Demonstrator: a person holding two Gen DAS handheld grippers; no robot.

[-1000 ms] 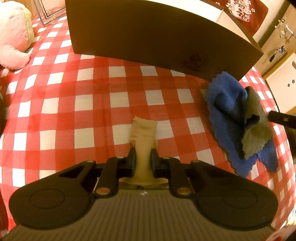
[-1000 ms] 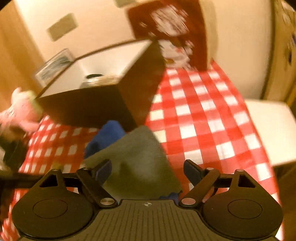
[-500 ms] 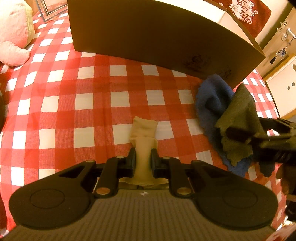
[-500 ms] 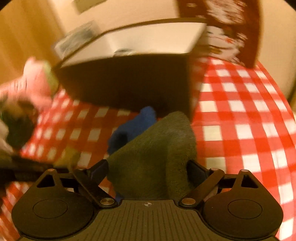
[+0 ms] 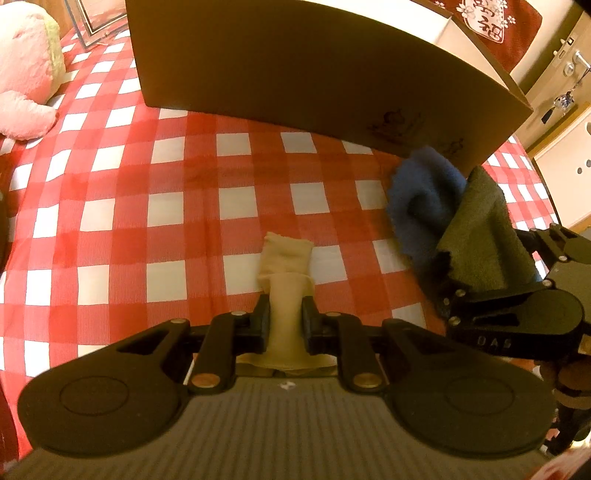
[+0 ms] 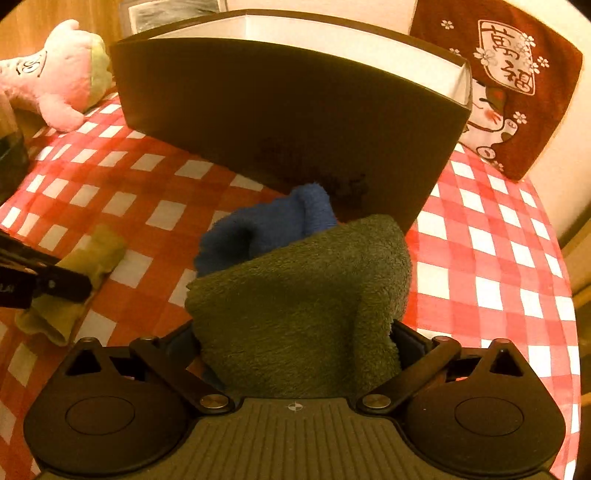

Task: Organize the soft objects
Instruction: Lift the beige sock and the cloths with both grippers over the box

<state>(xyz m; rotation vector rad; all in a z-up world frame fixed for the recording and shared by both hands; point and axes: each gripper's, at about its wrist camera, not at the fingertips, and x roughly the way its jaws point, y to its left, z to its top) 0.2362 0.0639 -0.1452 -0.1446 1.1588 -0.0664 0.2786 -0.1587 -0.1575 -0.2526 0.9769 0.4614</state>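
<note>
My left gripper (image 5: 284, 314) is shut on a beige sock (image 5: 286, 273) that lies on the red checked tablecloth (image 5: 147, 206); the sock also shows in the right wrist view (image 6: 74, 280). My right gripper (image 6: 295, 339) stands wide around a bunched grey-green cloth (image 6: 306, 295) with a blue cloth (image 6: 266, 225) beneath and ahead of it; both cloths show in the left wrist view, the grey-green cloth (image 5: 484, 236) and the blue cloth (image 5: 424, 199). A dark open box (image 6: 295, 110) stands just behind the cloths.
A pink plush toy (image 5: 22, 70) lies at the far left, also in the right wrist view (image 6: 55, 74). A red cat-print cloth (image 6: 509, 85) hangs behind the box. A picture frame (image 5: 96, 18) stands at the back. Cabinets (image 5: 561, 155) are at the right.
My right gripper has swung left toward the box with the grey-green and blue cloths between its fingers, bunching them up. My left gripper and the sock have stayed put.
</note>
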